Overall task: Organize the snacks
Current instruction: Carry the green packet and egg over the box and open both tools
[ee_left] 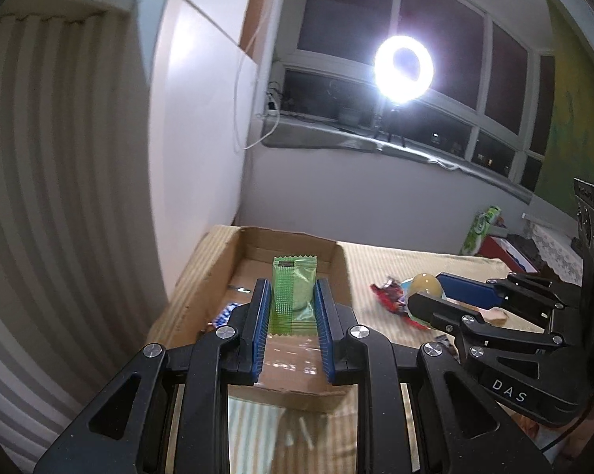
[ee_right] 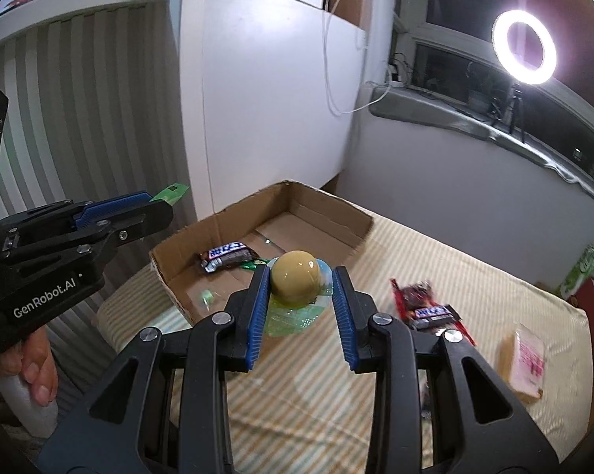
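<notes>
My left gripper [ee_left: 291, 296] is shut on a green wrapped snack [ee_left: 293, 292], held above the open cardboard box [ee_left: 338, 272]. From the right wrist view the same left gripper [ee_right: 154, 201] hangs left of the box [ee_right: 360, 217] with the green wrapper [ee_right: 172, 192] sticking out of its tip. My right gripper [ee_right: 300, 280] is shut on a tan ball-shaped sweet in clear wrap [ee_right: 297, 280], near the box's right front corner. In the left wrist view that right gripper [ee_left: 427, 290] shows at right with the sweet [ee_left: 427, 284]. A dark chocolate bar [ee_right: 227, 256] lies inside the box.
A striped cloth [ee_right: 435, 260] covers the table. On it lie a red and dark wrapped bar [ee_right: 427, 308] and a pink packet [ee_right: 527, 359]. A green carton [ee_right: 585, 264] stands at the far right. A ring light [ee_right: 523, 47] stands on the windowsill. A hand [ee_right: 32, 359] holds the left handle.
</notes>
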Tool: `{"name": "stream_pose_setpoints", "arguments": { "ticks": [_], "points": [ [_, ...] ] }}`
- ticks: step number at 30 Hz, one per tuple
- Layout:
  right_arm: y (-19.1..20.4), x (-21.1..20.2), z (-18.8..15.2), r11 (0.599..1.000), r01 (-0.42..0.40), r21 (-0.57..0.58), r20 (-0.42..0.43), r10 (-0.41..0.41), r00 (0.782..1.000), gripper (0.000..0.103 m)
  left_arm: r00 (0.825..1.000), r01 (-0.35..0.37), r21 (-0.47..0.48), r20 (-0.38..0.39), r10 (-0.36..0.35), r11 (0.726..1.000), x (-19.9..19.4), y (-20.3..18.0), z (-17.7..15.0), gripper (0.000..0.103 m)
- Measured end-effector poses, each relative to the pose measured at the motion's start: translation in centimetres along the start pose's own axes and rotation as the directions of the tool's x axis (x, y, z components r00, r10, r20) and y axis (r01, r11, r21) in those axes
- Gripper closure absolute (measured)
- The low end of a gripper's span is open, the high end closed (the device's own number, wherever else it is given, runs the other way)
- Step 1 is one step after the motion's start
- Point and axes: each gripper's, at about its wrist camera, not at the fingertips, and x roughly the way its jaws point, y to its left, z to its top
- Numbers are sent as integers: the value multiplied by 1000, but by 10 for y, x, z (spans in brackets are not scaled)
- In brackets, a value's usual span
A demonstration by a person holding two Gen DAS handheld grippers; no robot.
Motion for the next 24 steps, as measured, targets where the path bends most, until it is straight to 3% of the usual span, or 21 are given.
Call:
{"name": "stream_pose_setpoints", "arguments": {
  "ticks": [9,19,21,22,23,24],
  "points": [
    [8,49,8,998,-56,-7,-41,56,998,70,999,-31,-14,-31,31,999,26,20,-1,83],
    [-1,111,-3,993,-118,23,-103,120,987,69,990,-52,-37,-132,46,998,79,36,-16,83],
    [-4,121,-6,992,-125,29,-119,128,985,59,987,-49,-40,-153,43,998,87,38,-19,82],
    [-6,124,-8,992,-118,32,-120,121,985,55,985,-54,-39,-164,47,998,92,38,-21,79],
    [-8,124,-8,993,-114,36,-112,117,987,54,984,-62,-36,-171,55,997,95,39,-23,65],
    [-10,125,-8,993,-115,38,-111,118,987,54,981,-87,-35,-176,79,996,98,39,-24,60]
  ]
}}
